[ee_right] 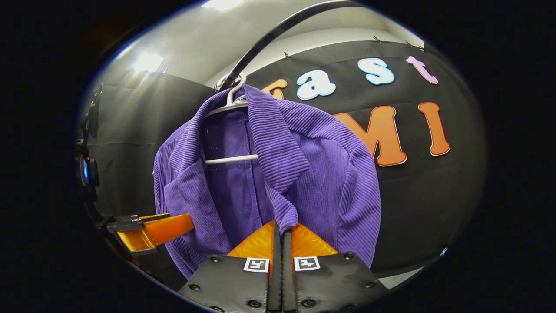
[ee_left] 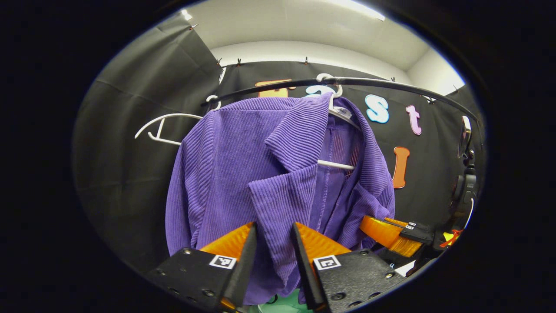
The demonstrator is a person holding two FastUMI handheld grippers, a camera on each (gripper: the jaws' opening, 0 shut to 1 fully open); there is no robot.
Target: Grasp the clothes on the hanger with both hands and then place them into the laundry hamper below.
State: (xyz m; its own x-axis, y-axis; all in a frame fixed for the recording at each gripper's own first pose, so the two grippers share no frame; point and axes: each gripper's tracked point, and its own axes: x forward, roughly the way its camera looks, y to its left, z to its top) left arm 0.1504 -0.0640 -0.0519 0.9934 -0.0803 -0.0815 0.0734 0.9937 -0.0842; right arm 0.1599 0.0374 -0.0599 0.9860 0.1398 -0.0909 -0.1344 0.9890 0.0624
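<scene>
Grasping step: purple jacket on its hanger at the rail; our right gripper pinches its lapel, left gripper gapes astride the front edge and must clamp before we lift.

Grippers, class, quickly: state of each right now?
Left gripper: open, fingers either side of the purple jacket front edge.
Right gripper: shut on the jacket's lapel.

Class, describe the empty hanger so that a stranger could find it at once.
Start at the dark curved rail across the black cloth wall. Beside the purple ribbed corduroy jacket hangs a thin white plastic hanger. Unlike the jacket's hanger, it carries nothing.
</scene>
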